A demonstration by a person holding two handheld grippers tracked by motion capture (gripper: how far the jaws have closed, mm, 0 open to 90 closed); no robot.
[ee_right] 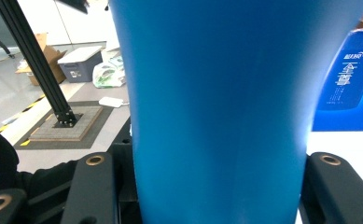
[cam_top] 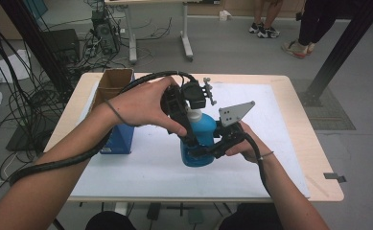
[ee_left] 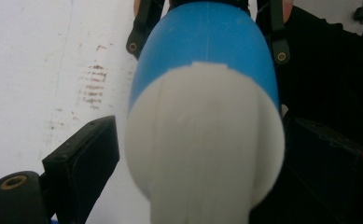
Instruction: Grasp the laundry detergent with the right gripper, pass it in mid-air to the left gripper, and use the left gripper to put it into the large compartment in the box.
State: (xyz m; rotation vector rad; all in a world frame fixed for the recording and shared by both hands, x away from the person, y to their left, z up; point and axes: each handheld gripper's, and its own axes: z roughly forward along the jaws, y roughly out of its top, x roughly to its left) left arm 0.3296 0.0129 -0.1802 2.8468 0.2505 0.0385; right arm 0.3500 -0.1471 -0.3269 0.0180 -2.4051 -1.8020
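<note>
A blue box (cam_top: 119, 139) stands left of both grippers, open sheet beyond. The right gripper (cam_top: 212, 146) clamps the blue bottle (cam_top: 201, 139) upright; the left gripper (ee_left: 188, 154), jaws apart, straddles its white cap (ee_left: 205, 140) (touching unclear).

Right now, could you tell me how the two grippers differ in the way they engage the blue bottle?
The right gripper is clamped on the blue bottle low on its body, while the left gripper comes from above at its white cap. The right gripper's jaws press the blue sides; the left gripper's jaws flank the cap, and contact is unclear. The right gripper carries a grey plate; no such plate shows on the left. Both are hand-held, black, with trailing cables.
</note>
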